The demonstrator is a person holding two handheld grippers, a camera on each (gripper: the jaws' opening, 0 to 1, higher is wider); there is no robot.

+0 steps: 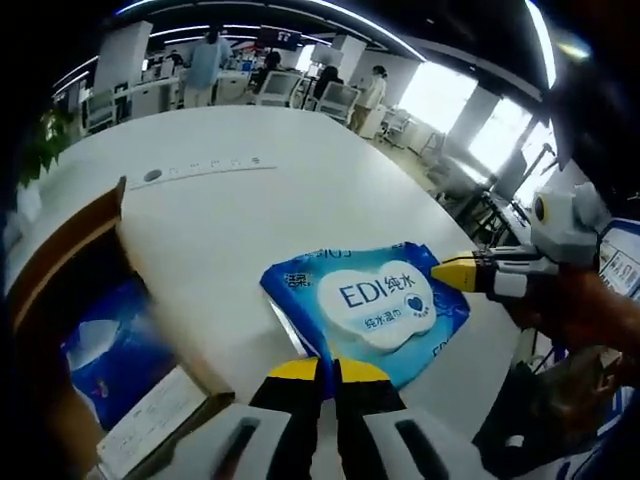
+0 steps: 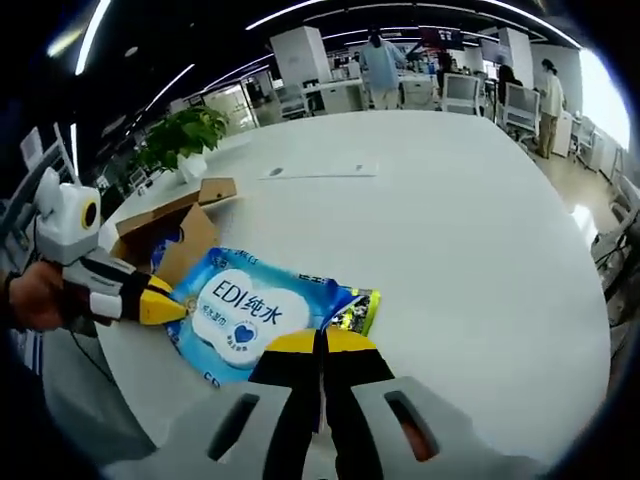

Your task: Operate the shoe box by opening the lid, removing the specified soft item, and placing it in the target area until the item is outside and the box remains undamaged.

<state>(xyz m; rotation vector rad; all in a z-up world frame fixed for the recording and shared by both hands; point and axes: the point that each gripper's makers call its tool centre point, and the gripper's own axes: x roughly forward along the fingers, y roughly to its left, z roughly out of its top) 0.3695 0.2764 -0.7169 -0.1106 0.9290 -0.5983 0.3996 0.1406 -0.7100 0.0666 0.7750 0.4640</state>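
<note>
Both claws, left claw (image 1: 327,368) and right claw (image 2: 321,343), pinch opposite edges of the wipes pack (image 1: 375,300) above the counter (image 1: 250,215); the shoe box (image 1: 75,330) sits open left of the left claw.

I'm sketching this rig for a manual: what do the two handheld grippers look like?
The left gripper and the right gripper look alike: two black jaws with yellow tips, rising from a pale grey body with dark slots. Seen from the side, each carries a white box with a round lens. A person's hand grips the handle.
</note>
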